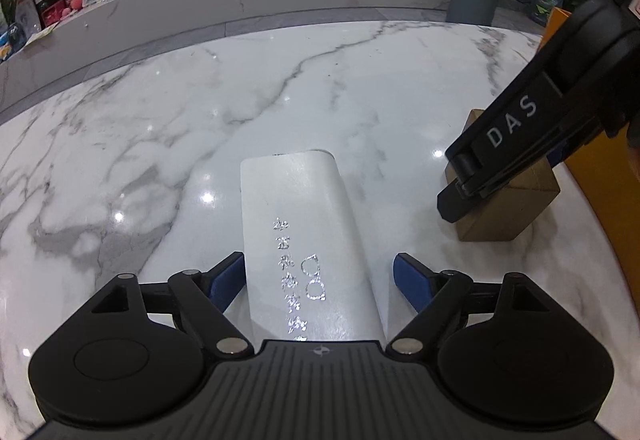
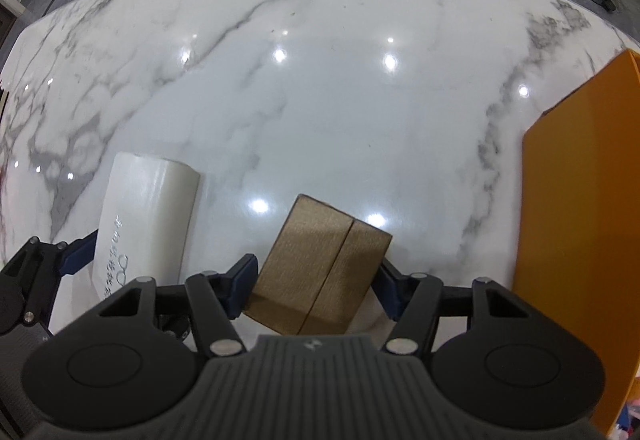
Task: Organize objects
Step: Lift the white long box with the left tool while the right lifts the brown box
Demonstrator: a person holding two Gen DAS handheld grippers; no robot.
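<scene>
On the marble table (image 1: 160,144), the leftmost item is a white rounded case (image 1: 308,240) lying flat with its long axis pointing away from the camera. Its upper face carries a column of silver embossed characters, not legible, and beside them a silver eyeglasses outline.

The left gripper (image 1: 320,280) straddles the near end of the case with its jaws spread wide. The blue left pad (image 1: 226,278) sits at the case edge; contact cannot be confirmed. The right pad (image 1: 412,280) stands apart from the case, with table visible between them. The case is not clamped.

To the right stands a brown cardboard box (image 2: 320,264), resting on the table with a centre seam running along its top. No printing is visible on it.

The right gripper (image 2: 316,286) brackets the near part of the box, jaws spread. Its left pad (image 2: 242,286) lies against or just beside the box side; the right pad (image 2: 390,290) is just beside the opposite side. A firm clamp cannot be confirmed. In the left wrist view, the body of this gripper bears the white letters "DAS".

At far right, an orange container (image 2: 580,200) sits on the table edge, well apart from the box.
</scene>
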